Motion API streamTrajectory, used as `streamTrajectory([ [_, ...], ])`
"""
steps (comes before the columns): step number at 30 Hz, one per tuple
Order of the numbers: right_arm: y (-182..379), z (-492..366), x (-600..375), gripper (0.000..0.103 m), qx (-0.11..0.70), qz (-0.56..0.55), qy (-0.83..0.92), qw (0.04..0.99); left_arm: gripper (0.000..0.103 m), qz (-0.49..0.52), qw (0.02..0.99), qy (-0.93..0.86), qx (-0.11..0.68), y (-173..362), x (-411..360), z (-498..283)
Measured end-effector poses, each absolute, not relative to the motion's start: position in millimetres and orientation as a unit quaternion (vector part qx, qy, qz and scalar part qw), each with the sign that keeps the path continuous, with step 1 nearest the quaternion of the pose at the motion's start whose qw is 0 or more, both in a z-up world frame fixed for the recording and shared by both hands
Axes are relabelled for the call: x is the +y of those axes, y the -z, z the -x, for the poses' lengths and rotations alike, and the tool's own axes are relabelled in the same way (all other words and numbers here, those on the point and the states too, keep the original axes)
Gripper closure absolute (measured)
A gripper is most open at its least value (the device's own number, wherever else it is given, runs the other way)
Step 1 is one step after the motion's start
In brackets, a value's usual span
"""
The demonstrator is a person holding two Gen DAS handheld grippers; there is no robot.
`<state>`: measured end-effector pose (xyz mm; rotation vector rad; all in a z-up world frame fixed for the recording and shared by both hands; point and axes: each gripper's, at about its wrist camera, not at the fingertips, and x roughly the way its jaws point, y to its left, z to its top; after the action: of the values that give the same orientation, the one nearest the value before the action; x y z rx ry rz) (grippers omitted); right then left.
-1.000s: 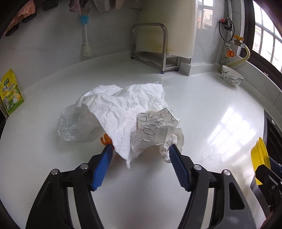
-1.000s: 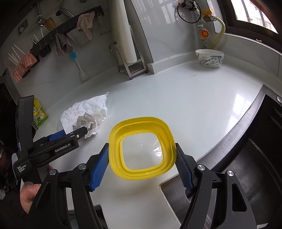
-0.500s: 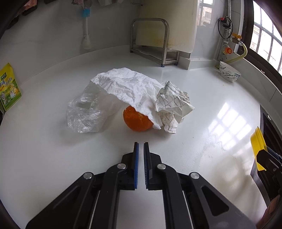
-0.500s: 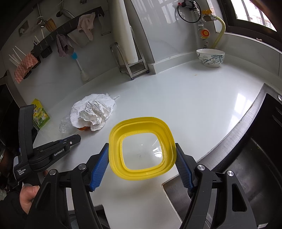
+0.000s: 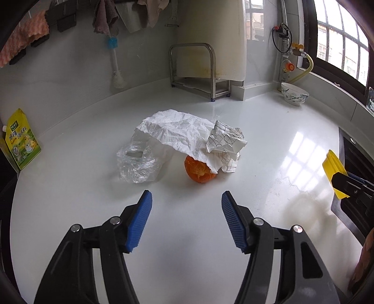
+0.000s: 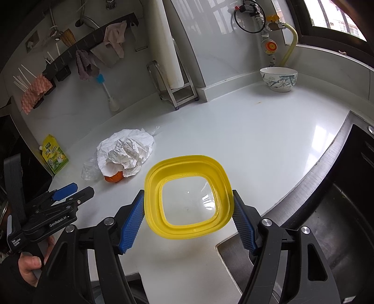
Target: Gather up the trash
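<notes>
A glossy white kitchen counter (image 5: 268, 145) fills the left wrist view, backed by a pale wall hung with cloths (image 5: 102, 16) and a brush (image 5: 114, 63). In the middle of the counter a heap of trash is seen: crumpled white paper (image 5: 177, 133) is draped over an orange peel (image 5: 198, 169), with a clear plastic bag (image 5: 138, 163) touching its left side and a grid-printed paper (image 5: 224, 145) on its right. The left gripper (image 5: 187, 208) is held short of the heap, its jaws opening with nothing between them. A yellow-green pouch (image 5: 21, 140) with unreadable printed characters stands at the far left. A patterned bowl (image 5: 294, 93) is set near the window.

In the right wrist view the same counter (image 6: 257, 140) is bordered by a dark sink (image 6: 339, 222). A yellow square container (image 6: 189, 196) is clamped between the jaws of the right gripper (image 6: 188, 221). The left gripper (image 6: 70, 194) is seen at lower left, held by a hand (image 6: 30, 266), and "GenRobot.AI" is printed on its body. The trash heap (image 6: 126, 152) lies beyond it.
</notes>
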<state>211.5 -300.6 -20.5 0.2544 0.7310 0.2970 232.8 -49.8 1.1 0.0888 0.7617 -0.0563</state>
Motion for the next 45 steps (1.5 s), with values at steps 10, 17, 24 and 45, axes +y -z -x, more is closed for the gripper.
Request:
streamTrajectory([
  [10,19.8,-212.5,-303.5,0.035,0.357,-0.132,-0.144,0.913,0.023,-0.074,0.931,0.053,0.352,-26.1,-70.0,-281.9],
  [17,20.2,-214.2,-304.0,0.035,0.361,-0.133,-0.145,0.912,0.023,-0.086,0.923,0.061,0.369,-22.2,-74.7,-321.8],
  [24,21.9,-215.8,-303.6,0.035,0.366,-0.133,-0.143,0.91,0.015,-0.062,0.903,0.079,0.417,5.4,-73.1,-351.0],
  [45,25.0,-217.0,-300.9,0.035,0.371,-0.125,-0.145,0.909,0.006,-0.107,0.919,0.031,0.379,11.6,-59.0,-342.5],
])
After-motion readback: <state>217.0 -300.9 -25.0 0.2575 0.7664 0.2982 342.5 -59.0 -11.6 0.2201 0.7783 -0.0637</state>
